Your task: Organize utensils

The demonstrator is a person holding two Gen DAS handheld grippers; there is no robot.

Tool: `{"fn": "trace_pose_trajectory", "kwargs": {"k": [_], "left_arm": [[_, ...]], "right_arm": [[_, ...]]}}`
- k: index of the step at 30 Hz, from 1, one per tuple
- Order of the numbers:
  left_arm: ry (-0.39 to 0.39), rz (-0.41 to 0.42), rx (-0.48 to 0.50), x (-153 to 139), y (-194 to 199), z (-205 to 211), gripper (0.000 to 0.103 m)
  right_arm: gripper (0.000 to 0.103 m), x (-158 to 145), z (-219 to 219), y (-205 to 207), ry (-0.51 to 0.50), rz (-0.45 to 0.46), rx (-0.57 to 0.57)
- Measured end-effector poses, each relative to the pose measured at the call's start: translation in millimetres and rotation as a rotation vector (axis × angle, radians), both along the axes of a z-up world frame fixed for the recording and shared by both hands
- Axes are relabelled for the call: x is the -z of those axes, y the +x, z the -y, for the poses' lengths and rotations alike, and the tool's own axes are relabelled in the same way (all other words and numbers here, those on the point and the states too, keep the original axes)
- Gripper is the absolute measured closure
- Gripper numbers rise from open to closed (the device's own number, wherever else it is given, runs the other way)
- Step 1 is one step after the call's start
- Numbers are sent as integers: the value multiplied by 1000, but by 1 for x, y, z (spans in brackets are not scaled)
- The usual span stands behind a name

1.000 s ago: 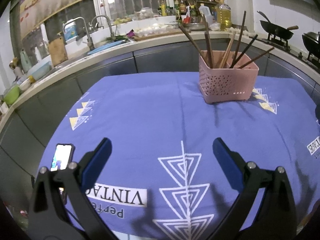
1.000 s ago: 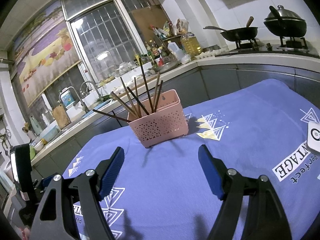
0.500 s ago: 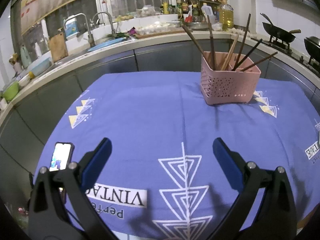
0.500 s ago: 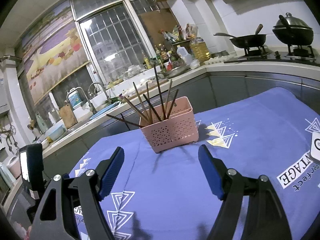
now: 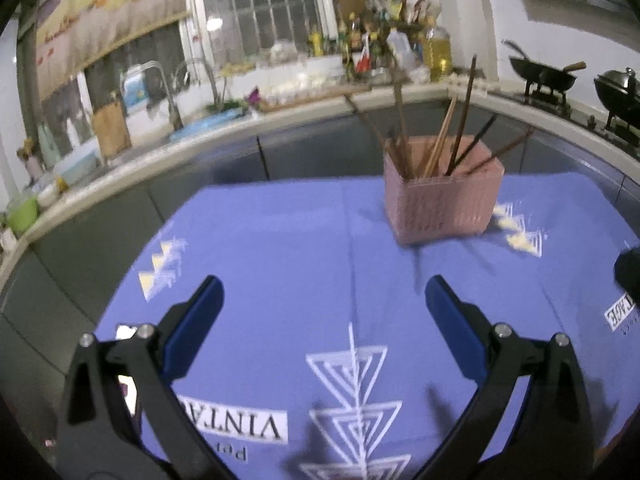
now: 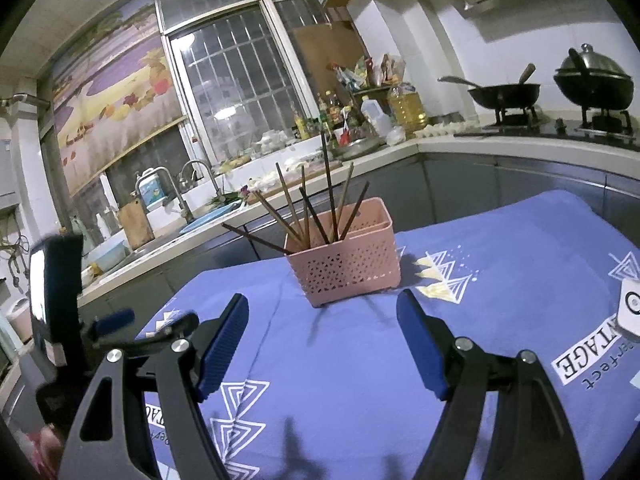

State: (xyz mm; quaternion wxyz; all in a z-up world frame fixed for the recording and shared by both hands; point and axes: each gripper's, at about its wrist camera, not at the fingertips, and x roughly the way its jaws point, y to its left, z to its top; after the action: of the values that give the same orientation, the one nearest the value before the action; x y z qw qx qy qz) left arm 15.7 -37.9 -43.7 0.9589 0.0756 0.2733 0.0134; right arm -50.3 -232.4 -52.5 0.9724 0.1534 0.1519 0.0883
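A table draped in a blue-violet printed cloth [image 6: 360, 360] fills the middle of the kitchen, with white nested-triangle motifs and a black-and-white "VINTAGE" label printed on it. Behind it a pale countertop [image 6: 500, 146] curves round the room, with a sink and taps at about ten o'clock from the table and two dark woks on a gas hob [image 6: 504, 96] at about two o'clock.

On the cloth, towards the far side of the table, stands a pink perforated plastic basket [image 6: 352, 268], rectangular and upright, its long side running roughly from nine to three o'clock as seen from the right gripper. Inside it sit several dark and light wooden chopsticks [image 6: 328, 196], all stood on end with their long axes pointing upward. They fan out: most lean toward eleven and twelve o'clock, one lies low and points out over the rim toward nine o'clock, and a couple tilt toward one o'clock.

The left gripper [image 5: 324, 300] hovers over the near cloth, its blue pads spread wide with nothing between them; this view is slightly blurred. The right gripper [image 6: 322, 320] likewise stands released, its blue-padded fingers apart and empty, aimed at the basket at twelve o'clock but well short of it.
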Motion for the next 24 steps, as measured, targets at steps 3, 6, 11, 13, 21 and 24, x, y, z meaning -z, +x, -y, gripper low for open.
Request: {"fn": "trace_pose_trajectory", "kwargs": {"k": [3, 6, 11, 13, 21, 24], "left_arm": [[-34, 86, 36, -16, -4, 6, 6], [-57, 109, 54, -26, -2, 13, 6], [-67, 120, 52, -34, -3, 26, 6], [-81, 108, 51, -32, -5, 28, 6], [-61, 76, 47, -25, -9, 29, 6], [-63, 61, 55, -24, -10, 29, 6]], "right_arm": [[27, -4, 4, -2, -1, 11, 10], [27, -13, 10, -3, -1, 24, 20], [25, -31, 21, -5, 26, 69, 37], [25, -34, 23, -6, 48, 82, 33], [24, -23, 15, -4, 69, 58, 12], [25, -22, 15, -5, 71, 51, 12]]}}
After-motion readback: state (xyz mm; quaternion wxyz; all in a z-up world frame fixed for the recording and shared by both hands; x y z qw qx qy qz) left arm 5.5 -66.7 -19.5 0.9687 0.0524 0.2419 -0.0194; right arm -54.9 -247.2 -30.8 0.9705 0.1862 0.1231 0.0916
